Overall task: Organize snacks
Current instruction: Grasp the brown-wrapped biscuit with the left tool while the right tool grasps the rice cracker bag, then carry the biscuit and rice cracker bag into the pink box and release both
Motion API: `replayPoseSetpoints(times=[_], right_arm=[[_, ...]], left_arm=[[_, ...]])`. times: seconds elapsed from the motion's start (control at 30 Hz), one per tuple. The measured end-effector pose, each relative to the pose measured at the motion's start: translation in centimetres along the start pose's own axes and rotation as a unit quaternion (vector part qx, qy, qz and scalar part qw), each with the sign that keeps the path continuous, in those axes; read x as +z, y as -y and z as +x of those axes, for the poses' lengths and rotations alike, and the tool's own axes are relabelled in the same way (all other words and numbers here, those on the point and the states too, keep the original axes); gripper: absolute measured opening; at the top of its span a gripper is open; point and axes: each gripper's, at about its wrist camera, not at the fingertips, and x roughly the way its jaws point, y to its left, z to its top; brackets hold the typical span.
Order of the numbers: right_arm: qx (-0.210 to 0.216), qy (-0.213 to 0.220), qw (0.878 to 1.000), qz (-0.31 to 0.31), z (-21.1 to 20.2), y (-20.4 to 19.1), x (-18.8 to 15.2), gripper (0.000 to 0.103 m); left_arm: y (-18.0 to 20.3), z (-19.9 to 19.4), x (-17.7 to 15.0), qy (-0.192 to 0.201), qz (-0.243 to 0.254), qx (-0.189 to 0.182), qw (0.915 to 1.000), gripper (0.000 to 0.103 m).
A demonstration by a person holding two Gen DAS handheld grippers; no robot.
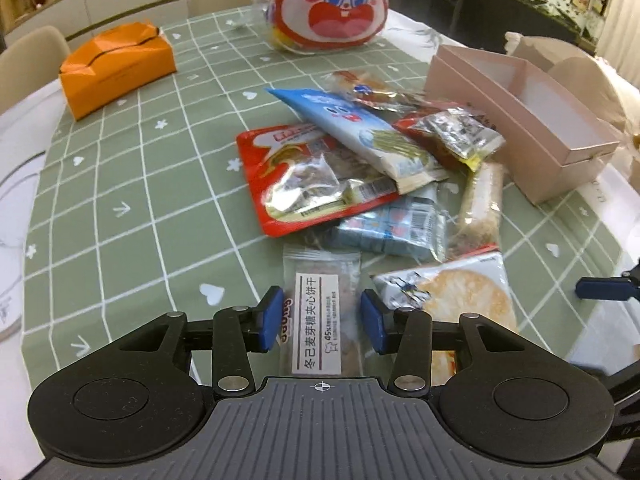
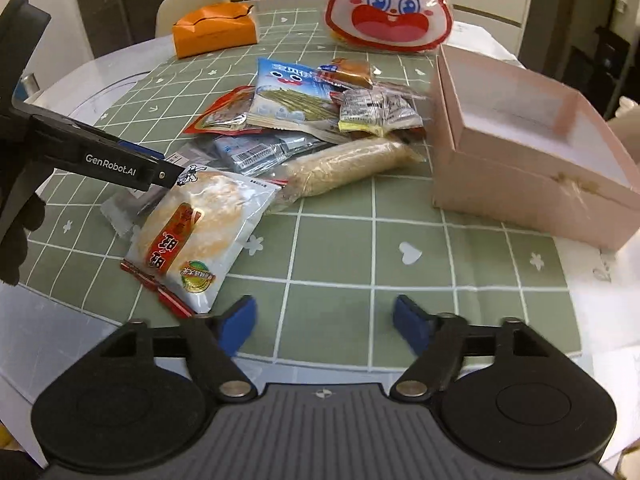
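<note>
A heap of snack packets lies on the green checked tablecloth [image 1: 132, 184]. My left gripper [image 1: 320, 322] is open, its blue pads on either side of a grey biscuit packet [image 1: 320, 312] with a white label, not closed on it. A rice cracker packet [image 1: 452, 292] lies just right of it and also shows in the right wrist view [image 2: 192, 236]. A red pouch [image 1: 296, 184], a blue stick-snack bag [image 1: 360, 132] and a long roll [image 2: 344, 170] lie beyond. An open pink box [image 2: 532, 152] stands at the right. My right gripper [image 2: 324, 326] is open and empty over bare cloth.
An orange tissue box [image 1: 116, 66] sits at the far left. A big rabbit-faced bag [image 1: 332, 4] stands at the back. The left gripper's arm [image 2: 100, 160] reaches in at the left of the right wrist view. Chairs stand behind the round table.
</note>
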Motion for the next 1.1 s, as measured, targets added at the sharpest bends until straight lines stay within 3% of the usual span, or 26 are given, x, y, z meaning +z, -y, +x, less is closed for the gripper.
replayPoseSetpoints(times=[0.1,0.2,0.3,0.47,0.53,0.7,0.87,1.03,1.07,1.1], right_arm=[[0.003,-0.001,1.000,0.006,0.3,-0.2,-0.2,0.103],[-0.010,0.004,1.000,0.001,0.3,-0.6,-0.7,0.103],[-0.005,0.001,1.000,-0.006,0.1,-0.6,-0.6,0.100],[0.060,0.046,0.992,0.101,-1.8,-0.5,1.0,0.096],[0.066,0.040,0.991,0.113,-1.0,-1.9,2.5,0.096],[0.038,-0.014,0.994,0.103,2.8,-5.4,4.4,0.096],[-0.022,0.001,0.999,0.029,2.1,-6.1,2.8,0.095],[-0.007,-0.004,0.998,0.061,1.9,-4.5,2.3,0.095],[-0.010,-0.003,0.998,0.056,2.0,-4.8,2.4,0.093],[-0.011,-0.002,0.999,0.050,2.0,-5.1,2.6,0.084]], left_arm=[[0.0,-0.7,-0.5,-0.014,-0.009,-0.028,0.9995,0.048],[-0.1,-1.7,-1.8,-0.023,-0.020,-0.056,0.9980,0.045],[-0.3,-2.5,-2.9,-0.024,-0.026,-0.061,0.9975,0.045],[-0.6,-3.6,-4.2,-0.027,-0.042,-0.061,0.9969,0.045],[-0.8,-4.0,-4.8,-0.026,-0.046,-0.062,0.9967,0.045],[-0.6,-5.0,-5.9,-0.033,-0.026,-0.046,0.9981,0.047],[-0.6,-5.4,-6.7,-0.029,-0.032,-0.053,0.9977,0.047],[-0.4,-5.4,-6.7,-0.025,-0.031,-0.052,0.9978,0.047],[-0.4,-5.3,-6.6,-0.027,-0.030,-0.052,0.9978,0.047],[-0.4,-5.3,-6.6,-0.030,-0.028,-0.051,0.9979,0.045]])
